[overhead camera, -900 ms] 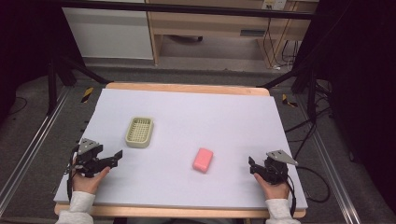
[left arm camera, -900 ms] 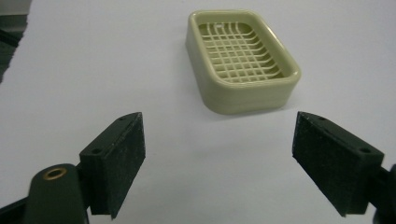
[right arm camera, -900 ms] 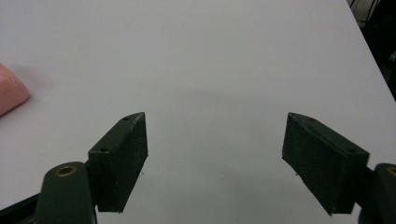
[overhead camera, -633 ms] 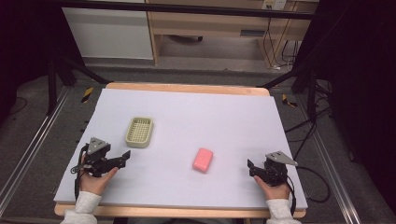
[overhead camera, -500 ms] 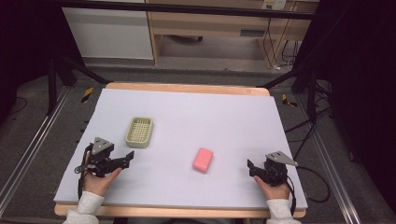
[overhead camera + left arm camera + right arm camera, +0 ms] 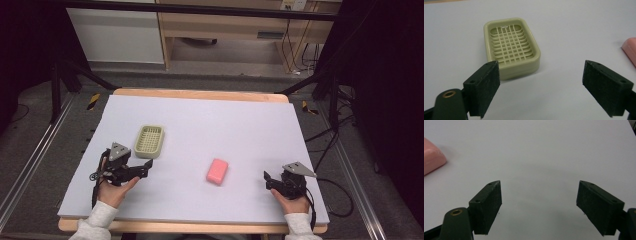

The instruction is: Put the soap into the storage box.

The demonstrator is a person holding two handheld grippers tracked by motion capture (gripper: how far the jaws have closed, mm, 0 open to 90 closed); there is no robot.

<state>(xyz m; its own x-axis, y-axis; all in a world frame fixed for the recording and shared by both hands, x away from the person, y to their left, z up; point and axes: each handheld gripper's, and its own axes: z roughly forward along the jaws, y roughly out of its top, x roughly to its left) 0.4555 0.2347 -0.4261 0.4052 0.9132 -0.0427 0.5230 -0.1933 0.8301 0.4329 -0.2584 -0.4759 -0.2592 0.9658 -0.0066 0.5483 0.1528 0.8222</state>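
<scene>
Approach step: the left tongs [image 6: 145, 168], released, are held just near of the soap dish [image 6: 149, 141]; the pink soap [image 6: 217, 171] lies mid-bench [image 6: 260, 125]. The right tongs [image 6: 267, 179], released, are empty. A grasp is probably required next.

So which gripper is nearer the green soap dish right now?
Left. The left gripper sits just below the soap dish, jaws open toward it. The right gripper is far across the table, beyond the pink soap.
</scene>
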